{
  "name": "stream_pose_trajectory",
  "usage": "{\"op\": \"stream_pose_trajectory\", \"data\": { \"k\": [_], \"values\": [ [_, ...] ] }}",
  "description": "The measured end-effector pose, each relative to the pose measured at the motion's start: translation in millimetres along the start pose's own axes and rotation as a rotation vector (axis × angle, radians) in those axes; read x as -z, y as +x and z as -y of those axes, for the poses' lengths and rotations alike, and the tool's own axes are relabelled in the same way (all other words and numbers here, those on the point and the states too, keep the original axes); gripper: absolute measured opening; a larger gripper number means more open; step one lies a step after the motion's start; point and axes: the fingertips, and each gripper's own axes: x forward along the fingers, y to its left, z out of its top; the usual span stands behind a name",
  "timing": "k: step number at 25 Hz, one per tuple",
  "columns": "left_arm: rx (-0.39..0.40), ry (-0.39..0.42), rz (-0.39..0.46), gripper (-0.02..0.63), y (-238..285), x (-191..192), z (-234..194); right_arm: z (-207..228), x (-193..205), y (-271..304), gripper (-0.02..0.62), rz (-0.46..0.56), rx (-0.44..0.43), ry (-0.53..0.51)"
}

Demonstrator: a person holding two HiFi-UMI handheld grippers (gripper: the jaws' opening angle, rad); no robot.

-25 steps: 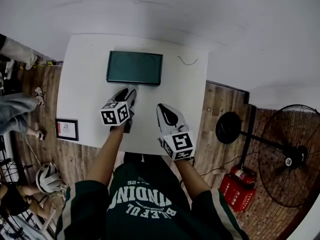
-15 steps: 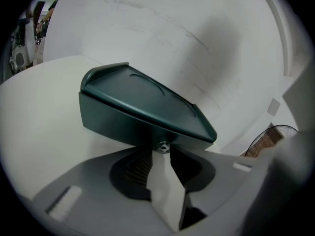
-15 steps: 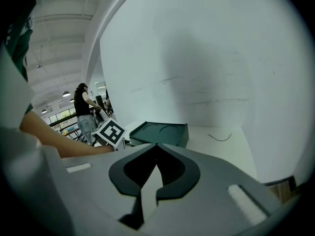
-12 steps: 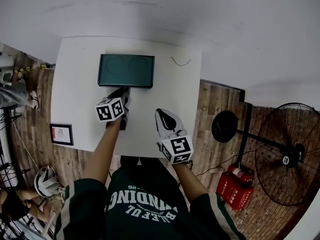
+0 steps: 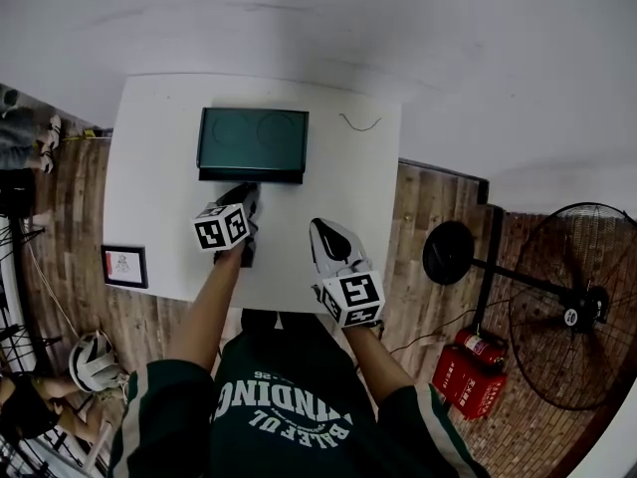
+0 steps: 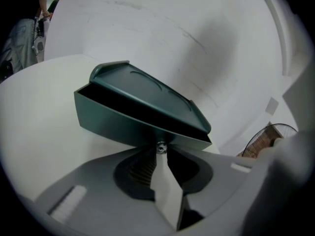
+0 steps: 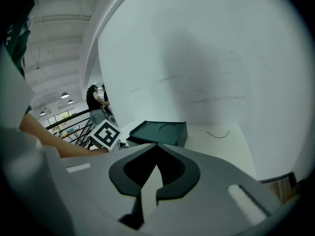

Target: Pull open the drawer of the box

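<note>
Dark green rectangular box (image 5: pixel 253 139) sits on the far half of the white table (image 5: pixel 159 187), toward 12 o'clock from me, with its drawer (image 6: pixel 113 124) facing 6 o'clock and out by only a narrow dark gap under the top panel. My left gripper (image 6: pixel 160 151) is at the box's 6 o'clock edge. Its jaws are closing, narrow now, with the small silver metal knob (image 6: pixel 160 148) between the tips, which look to be touching it on both sides. My right gripper (image 7: pixel 157 145) hangs at about 4 o'clock from the box, well apart from it, jaws together on nothing. The step in hand, as I judge it, is securing the knob and drawing it out. I would let the pinch finish before adding any pull, since the knob is small and sits right at the tips, where it could slip free. Then I would pull straight toward 6 o'clock, level with the tabletop, so the drawer does not bind in its housing. The box looks light and nothing braces it, so it may slide along with the drawer; bringing the right gripper up to steady the box's 3 o'clock end seems wise to me
</note>
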Motion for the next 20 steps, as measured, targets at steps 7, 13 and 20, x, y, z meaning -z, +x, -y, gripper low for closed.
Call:
{"op": "stream_pose_trajectory", "data": {
  "k": [7, 13, 20],
  "values": [
    [0.004, -0.011, -0.005, 0.124, -17.0, 22.7, 1.4, -11.3, 3.5, -6.9, 0.002, 0.005, -0.008, -0.001],
    [0.004, -0.019, -0.010, 0.124, -28.9, 38.3, 2.6, -19.5, 6.4, -14.7, 0.002, 0.012, -0.007, 0.000],
    [0.011, -0.022, -0.026, 0.124, -40.6, 53.9, 0.3, -26.5, 11.6, -23.5, 0.002, 0.014, 0.008, 0.001]
  ]
}}
